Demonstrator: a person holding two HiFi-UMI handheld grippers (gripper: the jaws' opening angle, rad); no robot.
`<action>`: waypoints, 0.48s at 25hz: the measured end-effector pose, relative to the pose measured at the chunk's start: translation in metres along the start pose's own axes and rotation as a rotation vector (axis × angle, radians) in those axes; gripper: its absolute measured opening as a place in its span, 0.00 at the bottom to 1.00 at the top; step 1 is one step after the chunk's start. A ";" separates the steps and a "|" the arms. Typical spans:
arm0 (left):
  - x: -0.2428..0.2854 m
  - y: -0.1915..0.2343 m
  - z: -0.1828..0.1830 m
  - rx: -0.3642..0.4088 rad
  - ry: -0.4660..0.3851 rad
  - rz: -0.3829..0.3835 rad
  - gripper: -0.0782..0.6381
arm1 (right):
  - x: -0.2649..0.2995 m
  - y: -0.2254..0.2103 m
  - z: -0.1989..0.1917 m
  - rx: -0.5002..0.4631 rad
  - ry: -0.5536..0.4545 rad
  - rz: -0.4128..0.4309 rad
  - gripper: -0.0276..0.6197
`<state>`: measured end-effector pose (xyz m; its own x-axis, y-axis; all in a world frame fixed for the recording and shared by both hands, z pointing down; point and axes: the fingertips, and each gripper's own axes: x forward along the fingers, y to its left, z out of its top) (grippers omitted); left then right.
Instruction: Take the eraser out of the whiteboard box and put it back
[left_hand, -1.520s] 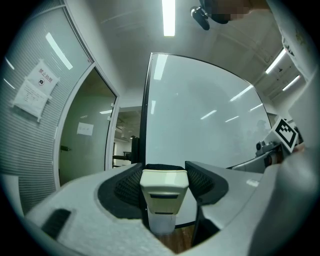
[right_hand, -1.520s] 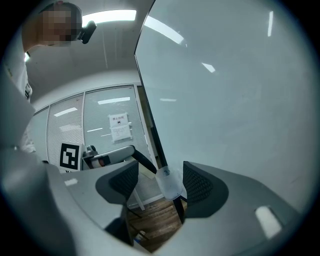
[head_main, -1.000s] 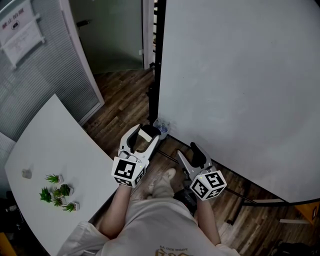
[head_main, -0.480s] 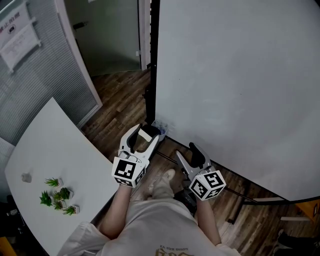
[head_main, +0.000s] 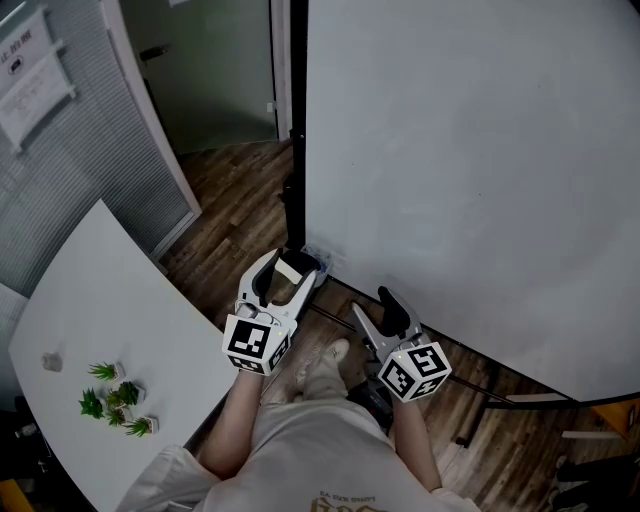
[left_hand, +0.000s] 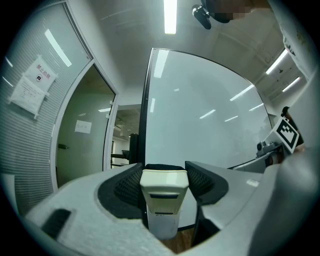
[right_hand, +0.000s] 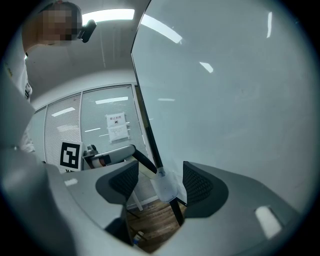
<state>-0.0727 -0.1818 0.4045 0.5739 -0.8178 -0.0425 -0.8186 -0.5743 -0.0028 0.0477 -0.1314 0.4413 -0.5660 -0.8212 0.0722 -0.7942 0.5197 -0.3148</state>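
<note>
While the left gripper (head_main: 291, 271) clamps the eraser (left_hand: 164, 196) level, apparently for return to the whiteboard box (head_main: 323, 257), the right gripper (right_hand: 160, 184) hangs alongside, jaws apart and empty

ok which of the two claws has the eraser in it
The left claw: a cream eraser is clamped in it. The right claw stands open and empty, with only the clear whiteboard box showing beyond it.

The left hand-held gripper (head_main: 290, 266) and right hand-held gripper (head_main: 377, 306) are grey, with black bumpy pads (left_hand: 125, 186) and black-and-white cubes (head_main: 255, 343). The shirt (head_main: 320, 450) is tan.
</note>
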 end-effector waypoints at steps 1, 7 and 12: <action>0.001 0.000 0.000 -0.002 0.001 -0.001 0.48 | 0.000 -0.001 0.000 0.000 0.001 -0.001 0.47; 0.006 -0.001 -0.005 -0.004 0.008 -0.010 0.48 | 0.001 -0.005 -0.002 0.003 0.007 -0.009 0.47; 0.008 0.000 -0.008 -0.017 0.015 -0.013 0.48 | 0.001 -0.007 -0.003 0.002 0.010 -0.016 0.47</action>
<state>-0.0677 -0.1882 0.4126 0.5850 -0.8106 -0.0276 -0.8106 -0.5855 0.0141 0.0523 -0.1347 0.4469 -0.5555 -0.8270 0.0864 -0.8026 0.5061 -0.3159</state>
